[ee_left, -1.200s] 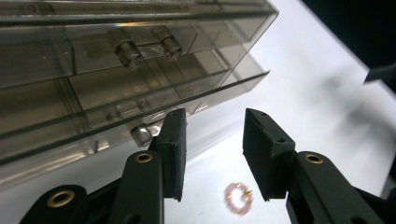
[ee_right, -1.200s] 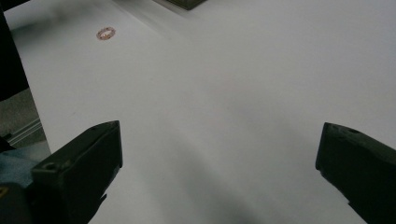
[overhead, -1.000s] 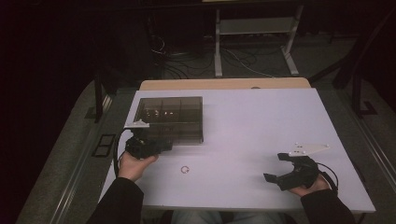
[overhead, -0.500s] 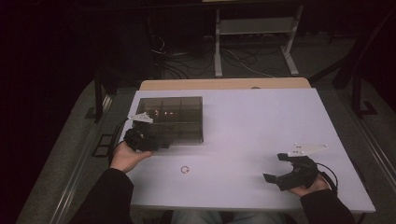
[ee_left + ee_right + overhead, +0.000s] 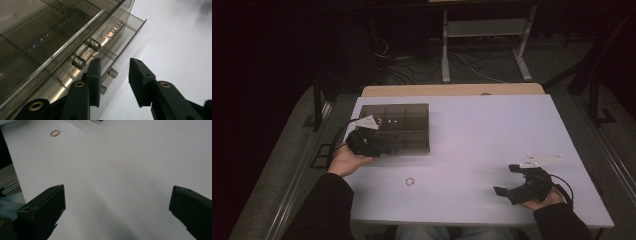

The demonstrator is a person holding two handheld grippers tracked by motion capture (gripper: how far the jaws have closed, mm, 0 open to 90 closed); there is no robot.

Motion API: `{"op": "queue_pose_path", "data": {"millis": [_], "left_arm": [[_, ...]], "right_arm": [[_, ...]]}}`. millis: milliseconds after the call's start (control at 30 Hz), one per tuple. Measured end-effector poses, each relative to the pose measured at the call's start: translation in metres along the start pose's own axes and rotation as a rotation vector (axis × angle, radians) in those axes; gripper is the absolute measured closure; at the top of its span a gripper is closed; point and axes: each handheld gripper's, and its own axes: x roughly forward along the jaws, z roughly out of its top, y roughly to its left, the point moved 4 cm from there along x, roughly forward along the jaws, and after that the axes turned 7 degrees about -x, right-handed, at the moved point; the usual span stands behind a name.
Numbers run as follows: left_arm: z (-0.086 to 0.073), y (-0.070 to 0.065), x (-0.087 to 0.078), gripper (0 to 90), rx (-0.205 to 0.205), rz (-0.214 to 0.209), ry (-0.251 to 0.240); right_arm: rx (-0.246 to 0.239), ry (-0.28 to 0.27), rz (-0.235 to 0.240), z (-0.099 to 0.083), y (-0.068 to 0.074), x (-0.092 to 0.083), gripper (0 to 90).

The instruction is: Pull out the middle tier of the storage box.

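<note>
Your left tongs (image 5: 113, 75) sit against the front of the smoked plastic organizer box (image 5: 404, 120), which lies on the surface (image 5: 482, 135) near its far left corner. Their jaws have just been narrowing and now stand a modest gap apart. A small clear knob (image 5: 113, 73) on the box's near edge lies between them, but the pads (image 5: 95, 80) do not press on it. In the left gripper view the box's drawer front (image 5: 117, 42) juts out slightly, with two more knobs farther along it. From above, your left hand (image 5: 346, 159) holds the tool at the box's near left corner.

Your right tongs (image 5: 115, 215) are spread wide with nothing between them, hovering over bare surface near the near right corner. A small red ring (image 5: 410, 182) lies on the surface close to the near edge, between your two hands.
</note>
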Motion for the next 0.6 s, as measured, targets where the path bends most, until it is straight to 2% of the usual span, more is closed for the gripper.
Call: {"op": "queue_pose_path", "data": {"millis": [67,233,600], "left_arm": [[0.001,0.0,0.001,62.2,0.026,-0.013,-0.01],[0.001,-0.003,0.005,62.4,0.067,-0.007,-0.009],[-0.003,0.002,0.016,64.5,0.094,-0.002,0.039]], "right_arm": [[0.002,0.002,0.001,0.0,0.0,0.0,0.0],[0.001,0.008,0.003,0.0,0.0,0.001,0.0],[0.001,0.015,0.006,-0.001,0.001,0.002,0.0]]}}
